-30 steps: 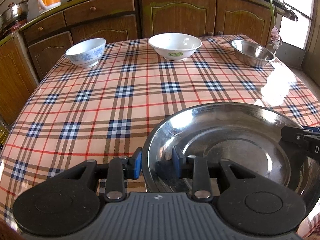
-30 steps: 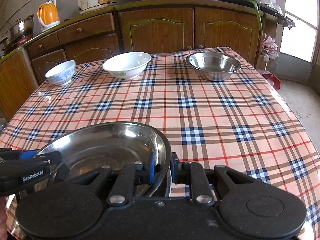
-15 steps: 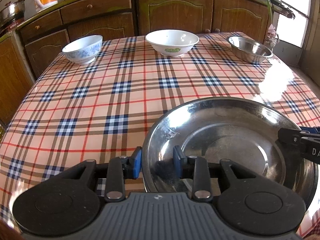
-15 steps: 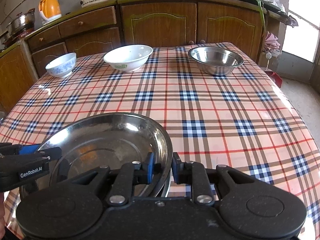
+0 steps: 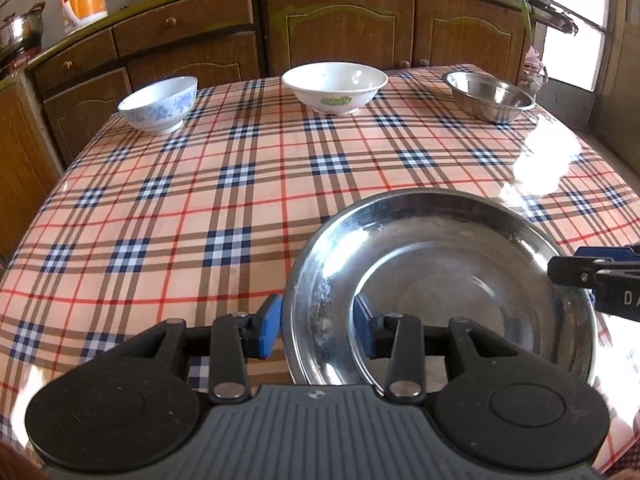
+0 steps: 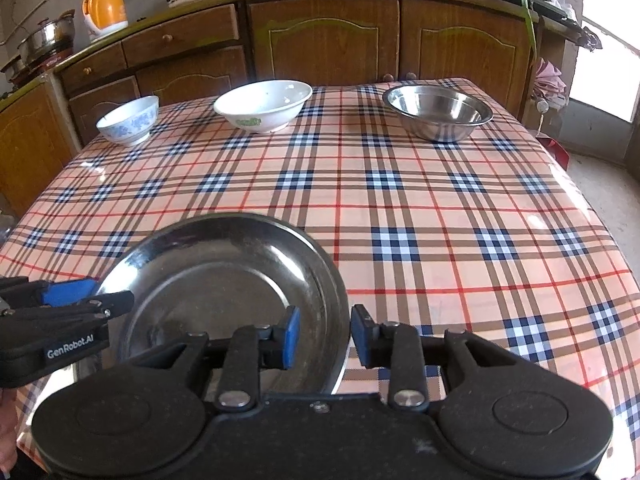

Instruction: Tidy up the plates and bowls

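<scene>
left tongs (image 5: 317,326) parted, straddling near-left rim of shiny steel plate (image 5: 440,288) | right tongs (image 6: 325,335) parted astride its right rim, pads apart from metal | plate at near worktop (image 6: 440,220) edge | glossy plaid cloth bare mid-worktop | far edge: blue-patterned bowl (image 6: 128,120), white bowl (image 6: 263,105), steel bowl (image 6: 437,112)

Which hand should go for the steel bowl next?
Right. The steel bowl sits far right, on the side of the right gripper; the left gripper straddles the opposite rim of the steel plate.
</scene>
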`<state>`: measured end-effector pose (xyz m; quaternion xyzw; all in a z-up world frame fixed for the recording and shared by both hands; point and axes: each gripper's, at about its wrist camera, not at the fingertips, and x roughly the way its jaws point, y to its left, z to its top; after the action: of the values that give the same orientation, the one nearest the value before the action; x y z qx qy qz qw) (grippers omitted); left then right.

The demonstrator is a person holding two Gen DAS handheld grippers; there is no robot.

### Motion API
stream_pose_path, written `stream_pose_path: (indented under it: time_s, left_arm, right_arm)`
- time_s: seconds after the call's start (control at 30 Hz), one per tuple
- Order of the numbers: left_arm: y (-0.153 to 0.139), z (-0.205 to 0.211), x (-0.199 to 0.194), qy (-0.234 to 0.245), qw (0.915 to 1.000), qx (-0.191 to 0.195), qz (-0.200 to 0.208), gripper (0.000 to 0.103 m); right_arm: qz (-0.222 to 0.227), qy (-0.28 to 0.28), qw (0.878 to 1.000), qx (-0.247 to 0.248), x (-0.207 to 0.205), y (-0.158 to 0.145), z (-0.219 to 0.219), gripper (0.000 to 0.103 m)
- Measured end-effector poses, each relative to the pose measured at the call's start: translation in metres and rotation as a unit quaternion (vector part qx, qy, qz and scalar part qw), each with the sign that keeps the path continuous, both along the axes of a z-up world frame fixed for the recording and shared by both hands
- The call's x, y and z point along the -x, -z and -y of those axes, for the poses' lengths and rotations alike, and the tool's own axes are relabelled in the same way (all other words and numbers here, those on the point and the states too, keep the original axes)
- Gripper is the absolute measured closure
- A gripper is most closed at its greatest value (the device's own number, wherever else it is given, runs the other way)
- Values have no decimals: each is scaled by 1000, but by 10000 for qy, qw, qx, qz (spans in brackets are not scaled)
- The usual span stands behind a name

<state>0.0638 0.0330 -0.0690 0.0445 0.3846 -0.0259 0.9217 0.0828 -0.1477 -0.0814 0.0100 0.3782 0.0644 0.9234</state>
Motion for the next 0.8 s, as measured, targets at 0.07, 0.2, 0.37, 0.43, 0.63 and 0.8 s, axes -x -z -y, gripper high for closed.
stream_pose_path:
  time_s: [0.07,0.2,0.37,0.43,0.63,0.8]
  left_arm:
    - [-1,0,1,-1,10000,19,22,63]
    - [-10,-5,3,-52,9998,117,154,50]
    - [-13,-11,3,-167,9996,150,154,35]
    - [-9,-13,2,-206,9997,139,59,33]
    - [0,-12,-3,-146,9996,164,-168,31]
    - [9,-11,-10,-75,9992,190,-355,31]
  right_arm:
    - [41,-1,10000,40,1,-2,-1,65]
    - [144,29,9999,-41,5,-9,4,61]
    - [218,93,9997,-104,7,-14,12,38]
    - [172,131,9997,-146,6,-13,15,34]
    - [-125,189,9992,-335,-1,0,21,33]
    - [-272,199,9984,-462,-7,11,23,33]
